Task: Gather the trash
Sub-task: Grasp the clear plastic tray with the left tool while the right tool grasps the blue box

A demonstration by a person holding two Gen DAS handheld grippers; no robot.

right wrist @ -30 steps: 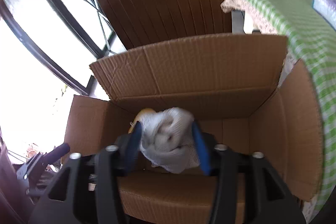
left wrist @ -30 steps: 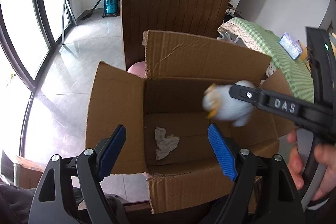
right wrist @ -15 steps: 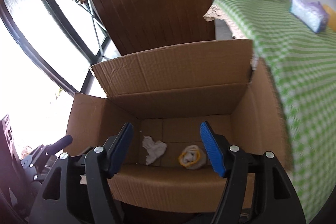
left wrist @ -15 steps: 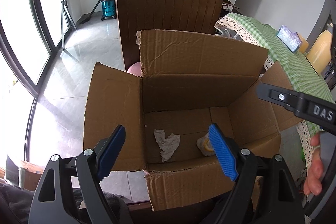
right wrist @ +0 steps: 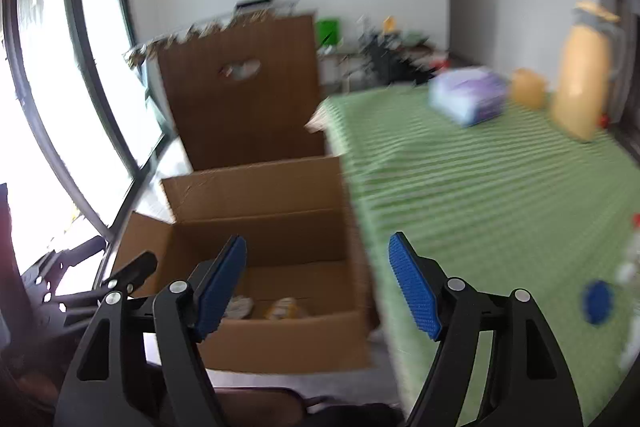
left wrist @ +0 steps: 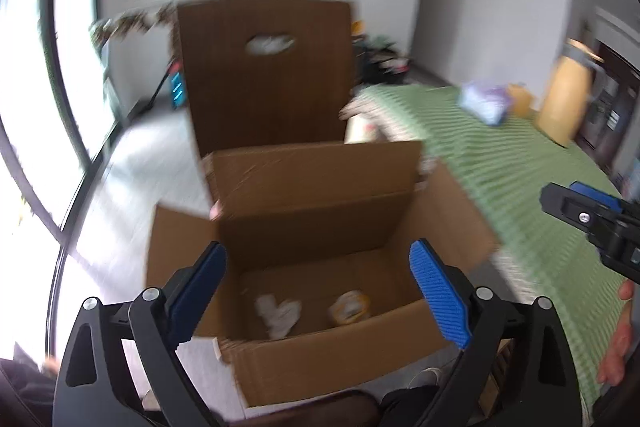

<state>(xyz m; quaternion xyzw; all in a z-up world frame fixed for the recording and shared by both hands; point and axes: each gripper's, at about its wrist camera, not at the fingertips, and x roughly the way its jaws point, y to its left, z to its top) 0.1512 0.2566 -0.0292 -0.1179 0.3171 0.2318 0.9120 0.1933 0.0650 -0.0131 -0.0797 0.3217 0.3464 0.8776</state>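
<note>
So both grippers are empty right now. The left gripper (left wrist: 318,287) has its jaws opening wide, nothing between them, and the cardboard box (left wrist: 328,359) sits straight ahead and below them, centre-low in the left wrist frame. Inside I count two bits of trash: one crumpled white tissue (left wrist: 278,313) at left and one yellowish wad (left wrist: 350,311) just right of it, both on the box floor.

The right gripper (right wrist: 318,285) also has its jaws opening, empty, and it's angled toward the green-checked table (right wrist: 500,195) on the right of its frame. A small blue round thing (right wrist: 597,302) lies at the right edge, too blurry to name. If that's next, I reckon the right hand is nearer.
</note>
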